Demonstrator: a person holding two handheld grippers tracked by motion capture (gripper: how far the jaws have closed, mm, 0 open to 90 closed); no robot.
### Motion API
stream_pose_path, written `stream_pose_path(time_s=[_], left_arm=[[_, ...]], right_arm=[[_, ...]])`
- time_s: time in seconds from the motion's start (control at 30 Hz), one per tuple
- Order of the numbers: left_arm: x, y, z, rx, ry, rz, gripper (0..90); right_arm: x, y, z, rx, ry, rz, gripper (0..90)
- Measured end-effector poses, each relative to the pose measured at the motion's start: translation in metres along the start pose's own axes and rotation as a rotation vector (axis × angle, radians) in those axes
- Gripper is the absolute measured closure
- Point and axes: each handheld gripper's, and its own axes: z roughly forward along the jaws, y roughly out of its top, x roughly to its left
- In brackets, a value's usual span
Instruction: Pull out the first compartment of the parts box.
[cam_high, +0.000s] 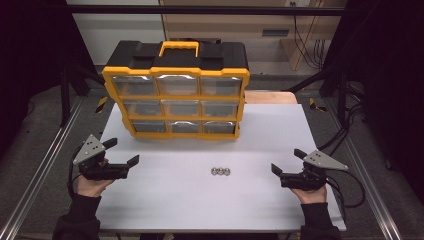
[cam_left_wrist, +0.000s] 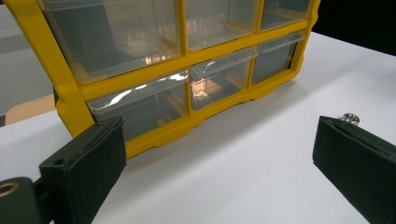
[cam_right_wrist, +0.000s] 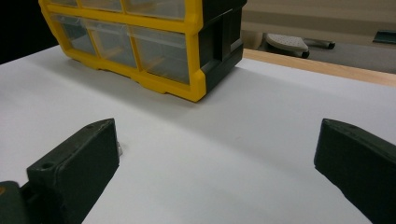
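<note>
1. The yellow drawer box (cam_high: 176, 95) stood at the back edge of the white tabletop (cam_high: 150, 200), its clear drawers facing the person, likely so they were easy to reach.
2. Three small metal nuts (cam_high: 220, 171) sat in a row near the middle, toward the front edge.
3. The left gripper (cam_high: 123, 154) and right gripper (cam_high: 286, 161) waited near the side edges, jaws wide apart, holding nothing.

You see a matt white counter (cam_high: 260, 200), glossy clear plastic drawers (cam_high: 177, 85) in a yellow plastic organizer (cam_high: 107, 82), shiny metal nuts (cam_high: 220, 171), and matt black claws.
</note>
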Motion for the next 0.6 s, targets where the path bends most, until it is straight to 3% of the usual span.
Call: stream_pose_path(time_s=[0.3,0.6], left_arm=[[0.001,0.010,0.002,-0.002,0.000,0.033,2.3],[-0.001,0.019,0.015,0.038,0.018,0.114,2.2]], right_arm=[[0.001,0.000,0.002,0.008,0.001,0.004,0.5],[0.001,-0.001,0.003,0.013,-0.004,-0.006,0.5]])
